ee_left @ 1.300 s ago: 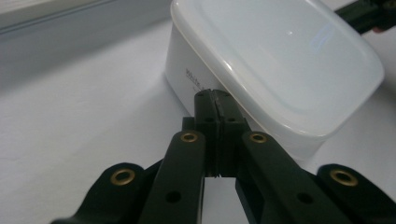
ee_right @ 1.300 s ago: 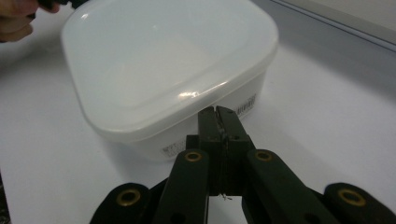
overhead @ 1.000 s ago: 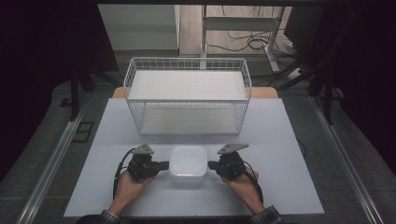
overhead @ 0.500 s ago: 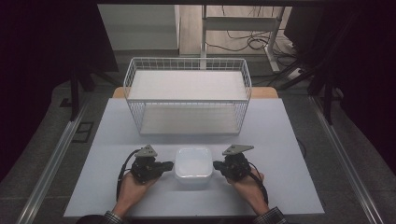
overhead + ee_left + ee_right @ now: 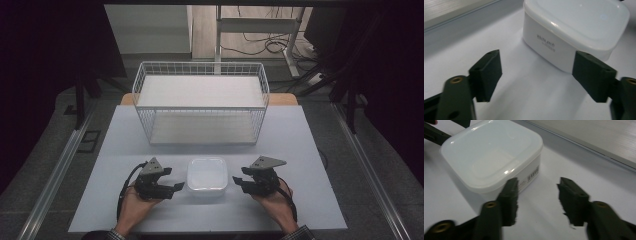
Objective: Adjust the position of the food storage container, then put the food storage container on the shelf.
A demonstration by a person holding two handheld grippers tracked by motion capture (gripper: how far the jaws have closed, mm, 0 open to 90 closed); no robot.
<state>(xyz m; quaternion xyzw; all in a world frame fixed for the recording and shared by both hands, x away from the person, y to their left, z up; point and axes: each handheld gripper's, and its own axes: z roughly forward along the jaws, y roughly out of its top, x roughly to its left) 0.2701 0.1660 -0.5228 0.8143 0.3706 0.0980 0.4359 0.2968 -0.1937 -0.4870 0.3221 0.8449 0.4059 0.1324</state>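
Table: the pale table top point(image 5: 210, 220) is carrying everything; its near edge is being cut off by the bottom of the high view.
Basket: a white wire basket point(image 5: 201, 77) is standing on the far half of the table, well apart from both hands. It is looking empty to me.
Container: a white plastic container point(image 5: 207, 175) with its lid on is sitting on the near half, centred between the two hands and resting flat.
Left gripper: the left gripper point(image 5: 172, 187) is lying just to the left of the container, held low by the person's left hand point(image 5: 134, 206). Its jaws are standing wide apart and are grasping nothing.
Right gripper: the right gripper point(image 5: 239, 181) is lying just to the right of the container, held by the right hand point(image 5: 274, 201). Its jaws are also spread and are holding nothing.
Key relation: the container is lying to the right of the left jaws and to the left of the right jaws, so each hand is facing one side wall. Both are looking about equally near, the left perhaps a little closer. The container is almost square, so I am not seeing a clear long axis.
Contact: in the left gripper view one jaw seems to be overlapping the container's corner, but I cannot tell if it is touching.
Hard to see: the small print on the container's wall is too blurred to read fully, and what is inside is hidden by the lid.
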